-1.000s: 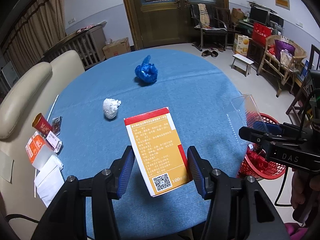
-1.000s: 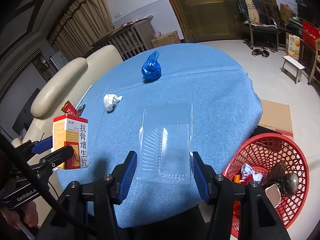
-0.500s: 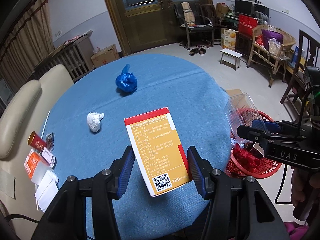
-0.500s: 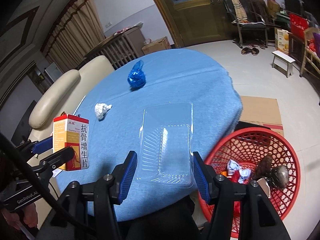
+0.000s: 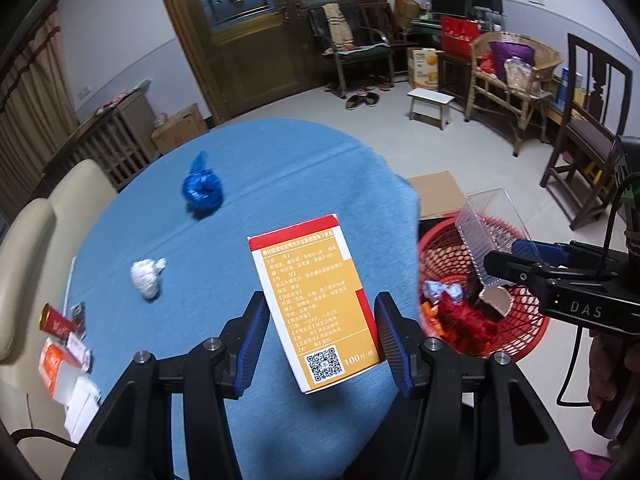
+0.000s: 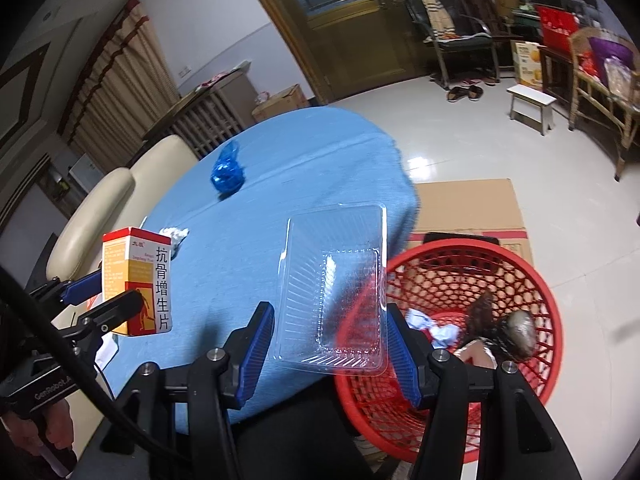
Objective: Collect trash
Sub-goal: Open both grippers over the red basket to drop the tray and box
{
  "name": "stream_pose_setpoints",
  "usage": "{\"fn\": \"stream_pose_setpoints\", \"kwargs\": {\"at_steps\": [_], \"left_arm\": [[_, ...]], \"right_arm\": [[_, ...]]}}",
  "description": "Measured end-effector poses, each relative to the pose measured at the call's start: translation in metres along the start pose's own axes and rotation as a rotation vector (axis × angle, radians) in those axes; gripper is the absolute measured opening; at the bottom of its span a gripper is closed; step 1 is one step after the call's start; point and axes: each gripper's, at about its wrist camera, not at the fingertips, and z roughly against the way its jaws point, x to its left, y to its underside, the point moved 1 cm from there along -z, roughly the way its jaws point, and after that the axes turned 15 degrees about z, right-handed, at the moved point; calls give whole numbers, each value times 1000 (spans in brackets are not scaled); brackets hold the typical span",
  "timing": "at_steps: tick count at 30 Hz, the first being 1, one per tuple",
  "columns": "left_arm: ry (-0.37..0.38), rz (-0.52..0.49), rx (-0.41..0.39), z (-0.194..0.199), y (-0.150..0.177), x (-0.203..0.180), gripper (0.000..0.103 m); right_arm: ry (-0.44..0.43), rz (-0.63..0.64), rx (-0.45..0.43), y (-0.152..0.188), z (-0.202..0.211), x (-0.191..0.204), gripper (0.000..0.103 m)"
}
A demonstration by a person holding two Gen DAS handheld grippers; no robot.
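Observation:
My left gripper [image 5: 318, 336] is shut on an orange, red and white medicine box [image 5: 316, 304] and holds it above the blue table's [image 5: 280, 184] near edge. It also shows in the right wrist view [image 6: 136, 280]. My right gripper [image 6: 330, 340] is shut on a clear plastic tray [image 6: 334, 284], held over the table edge and the rim of the red trash basket [image 6: 532, 280]. The tray also shows in the left wrist view [image 5: 492, 236] above the basket [image 5: 520, 340]. A blue crumpled bag [image 5: 202, 190] and a white paper wad [image 5: 147, 278] lie on the table.
The basket holds wrappers and other trash and stands on the floor beside flat cardboard [image 6: 468, 208]. Small boxes and papers [image 5: 64, 356] lie at the table's left edge by a cream sofa [image 5: 28, 248]. Chairs, a stool [image 5: 430, 104] and shelves stand beyond.
Both grippers have swung to the right with their loads. The clear tray has gone from over the table to over the basket's rim. The basket has come further into both views.

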Motion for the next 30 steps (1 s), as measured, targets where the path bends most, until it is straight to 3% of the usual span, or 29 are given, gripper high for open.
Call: {"fn": "stream_pose_setpoints", "kwargs": {"at_steps": [9, 16, 25, 30], "left_arm": [[178, 25, 71, -23, -18, -33, 56], [268, -20, 104, -38, -19, -71, 56], [376, -38, 200, -70, -9, -107, 57], [379, -59, 241, -83, -2, -118, 62]], "right_arm": [[92, -67, -8, 12, 20, -46, 59], [160, -159, 4, 28, 33, -90, 59], [157, -224, 51, 49, 25, -117, 60], [116, -278, 85, 57, 15, -123, 61]]}}
